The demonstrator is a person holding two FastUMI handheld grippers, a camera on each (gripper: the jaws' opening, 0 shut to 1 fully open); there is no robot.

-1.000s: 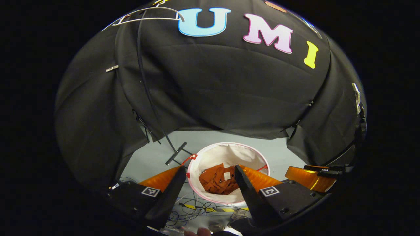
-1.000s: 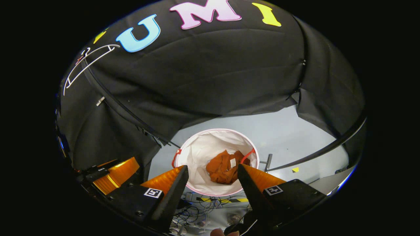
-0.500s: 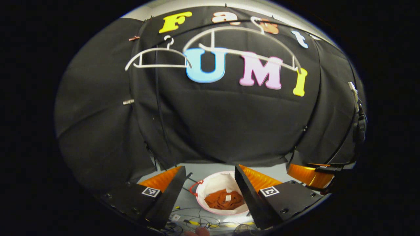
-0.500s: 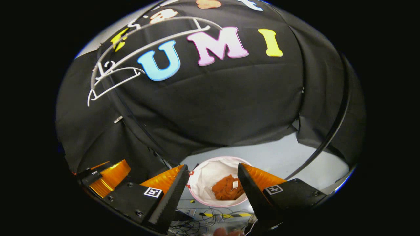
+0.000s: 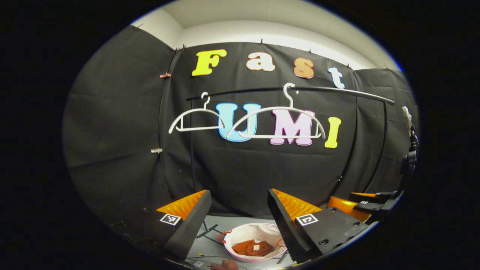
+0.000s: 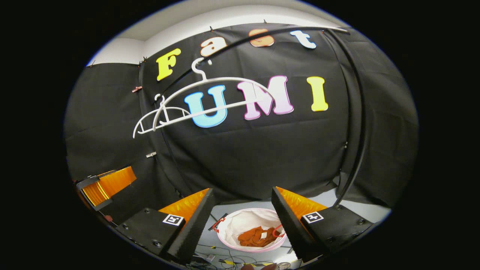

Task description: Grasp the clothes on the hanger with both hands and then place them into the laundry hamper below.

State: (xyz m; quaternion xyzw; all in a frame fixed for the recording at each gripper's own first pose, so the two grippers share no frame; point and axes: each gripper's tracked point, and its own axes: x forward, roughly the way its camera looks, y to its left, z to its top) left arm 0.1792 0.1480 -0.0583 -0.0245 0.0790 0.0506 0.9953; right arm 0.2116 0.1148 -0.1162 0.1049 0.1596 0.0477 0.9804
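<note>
Tilted upward since a second ago, both cameras: hamper slid from mid-frame to the bottom edge, rail and hangers now in the upper half.

Largest first. Black garment rail [image 5: 337, 91] running across the upper middle of the left gripper view, arching along the top and right of the right gripper view. Two white hangers on it, both bare: larger hanger [image 5: 277, 123] centre frame, smaller hanger [image 5: 195, 119] to its left; same pair bunched at upper left in the right gripper view [image 6: 210, 92].

Lower down, white laundry hamper [image 5: 255, 229] with pink rim at bottom centre, standing on the grey floor, seen between the fingers in each view [image 6: 243, 221]. Orange clothes [image 5: 252, 247] crumpled inside at its bottom, also bottom centre in the right gripper view [image 6: 258, 236].

Left gripper [image 5: 240, 221]: jaws spread wide, nothing between them. Right gripper [image 6: 243, 221]: likewise wide apart and empty.

Judged from this: garment off the hanger and resting in the hamper, so task looks essentially complete; nothing left but pulling away.

Smallest: loose cables [image 6: 225, 258] on the floor at the bottom edge.
</note>
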